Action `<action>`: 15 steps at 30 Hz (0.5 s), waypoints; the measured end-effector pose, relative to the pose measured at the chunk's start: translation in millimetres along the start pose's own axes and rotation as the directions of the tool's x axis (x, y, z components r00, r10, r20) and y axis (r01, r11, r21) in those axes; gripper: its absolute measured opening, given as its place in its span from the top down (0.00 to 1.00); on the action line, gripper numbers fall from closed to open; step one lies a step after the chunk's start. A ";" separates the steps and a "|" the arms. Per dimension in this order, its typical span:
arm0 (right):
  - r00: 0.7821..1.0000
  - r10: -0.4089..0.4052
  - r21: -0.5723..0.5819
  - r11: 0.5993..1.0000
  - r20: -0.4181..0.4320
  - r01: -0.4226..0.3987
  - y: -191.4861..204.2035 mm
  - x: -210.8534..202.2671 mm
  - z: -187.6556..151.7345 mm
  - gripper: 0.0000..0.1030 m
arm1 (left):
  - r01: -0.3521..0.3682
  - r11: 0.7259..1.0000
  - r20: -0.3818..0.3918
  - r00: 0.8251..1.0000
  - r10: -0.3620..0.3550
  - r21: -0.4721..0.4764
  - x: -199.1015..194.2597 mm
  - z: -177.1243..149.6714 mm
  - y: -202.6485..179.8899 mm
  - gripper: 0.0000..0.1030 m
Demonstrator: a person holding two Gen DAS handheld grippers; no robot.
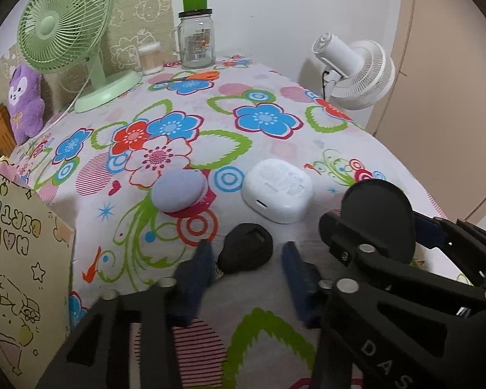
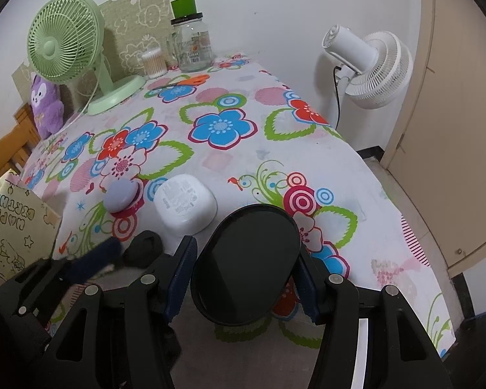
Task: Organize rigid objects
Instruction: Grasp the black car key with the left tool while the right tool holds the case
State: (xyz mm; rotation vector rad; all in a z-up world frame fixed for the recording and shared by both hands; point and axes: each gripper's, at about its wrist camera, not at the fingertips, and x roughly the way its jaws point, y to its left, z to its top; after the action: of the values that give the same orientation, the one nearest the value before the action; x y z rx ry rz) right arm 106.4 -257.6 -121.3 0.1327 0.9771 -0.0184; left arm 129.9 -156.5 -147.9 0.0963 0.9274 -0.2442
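Gripping the black oval case (image 2: 246,265), the right gripper (image 2: 248,280) hangs near the tablecloth's (image 2: 356,168) edge.

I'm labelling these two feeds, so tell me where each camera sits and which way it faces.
Left wrist: on the left claw, facing down along the flowered tablecloth; its fingers flank a small black rounded case.
Right wrist: on the right claw, same heading; it clamps a glossy black oval disc.
Shared: white rounded plastic case, pale green desk fan.

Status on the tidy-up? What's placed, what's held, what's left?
Lilac puck and white case sit side by side on the cloth, apparently placed. Right gripper clamps the black oval case; left gripper straddles the small black piece, not gripping yet. Both need placing.
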 end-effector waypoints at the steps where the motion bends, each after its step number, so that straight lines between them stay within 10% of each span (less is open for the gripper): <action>1: 1.000 0.000 0.002 1.000 0.001 0.000 -0.3 -0.7 -0.3 0.41 | 0.003 1.000 -0.001 1.000 -0.003 -0.002 -0.5 0.1 0.1 0.69; 7: 1.000 0.000 0.008 1.000 0.003 0.000 0.2 -4.6 -2.2 0.41 | -0.007 1.000 0.002 1.000 0.007 -0.004 -5.5 -2.5 0.6 0.88; 15: 1.000 0.007 0.002 1.000 0.015 -0.007 3.8 -12.7 -5.4 0.41 | -0.010 1.000 -0.006 1.000 0.010 -0.009 -11.5 -6.0 2.7 0.87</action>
State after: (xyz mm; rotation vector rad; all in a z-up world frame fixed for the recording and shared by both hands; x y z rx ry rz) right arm 95.2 -253.7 -113.3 0.1381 0.9617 -0.0141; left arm 119.3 -150.8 -142.3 0.0934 0.9334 -0.2306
